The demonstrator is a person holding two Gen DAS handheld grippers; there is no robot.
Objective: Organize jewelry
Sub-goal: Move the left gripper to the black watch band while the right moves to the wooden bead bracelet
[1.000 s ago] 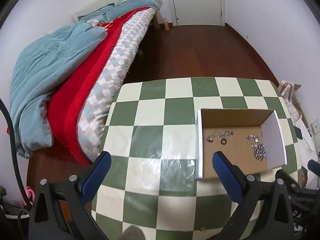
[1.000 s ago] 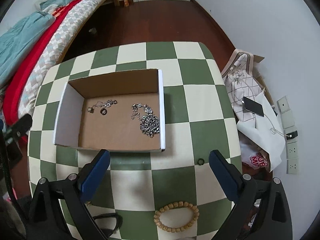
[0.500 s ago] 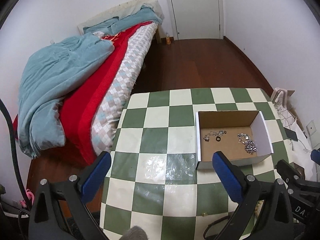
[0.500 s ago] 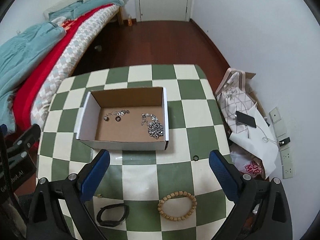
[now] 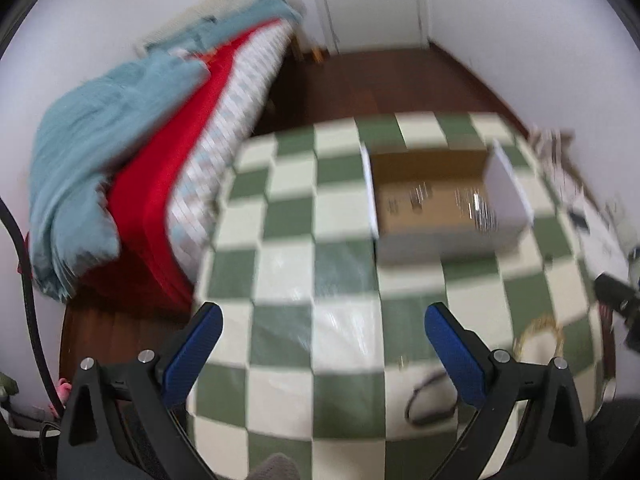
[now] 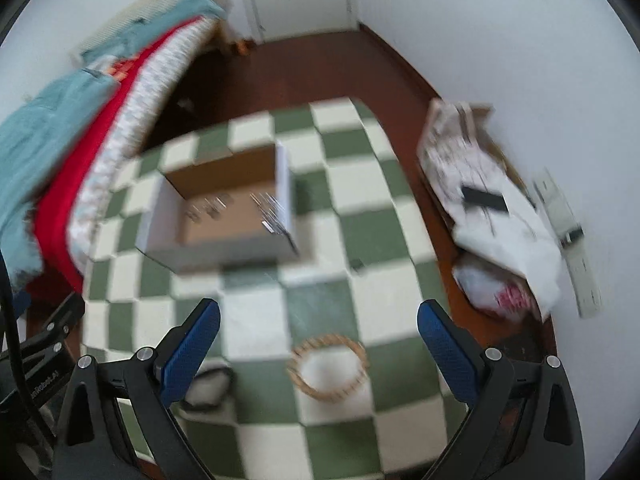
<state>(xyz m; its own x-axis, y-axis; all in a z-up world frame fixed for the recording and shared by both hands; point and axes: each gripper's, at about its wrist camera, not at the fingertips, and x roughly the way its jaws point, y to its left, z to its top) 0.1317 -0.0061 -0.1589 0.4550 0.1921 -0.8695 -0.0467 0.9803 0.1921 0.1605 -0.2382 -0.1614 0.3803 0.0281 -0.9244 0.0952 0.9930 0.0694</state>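
Both grippers' jaws wide open, empty, above bead bracelet (image 6: 327,367), box (image 6: 224,248) beyond

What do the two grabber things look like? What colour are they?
Both match. The left gripper and right gripper each have two black angular arms with small silver bolts, tipped with bright blue textured finger pads. A black cable curves along the left edge of the left wrist view. No sleeves show.

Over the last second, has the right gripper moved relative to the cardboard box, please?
Yes. The right gripper has pulled back from the cardboard box, which sits farther off, and the beaded bracelet lies between its fingers.
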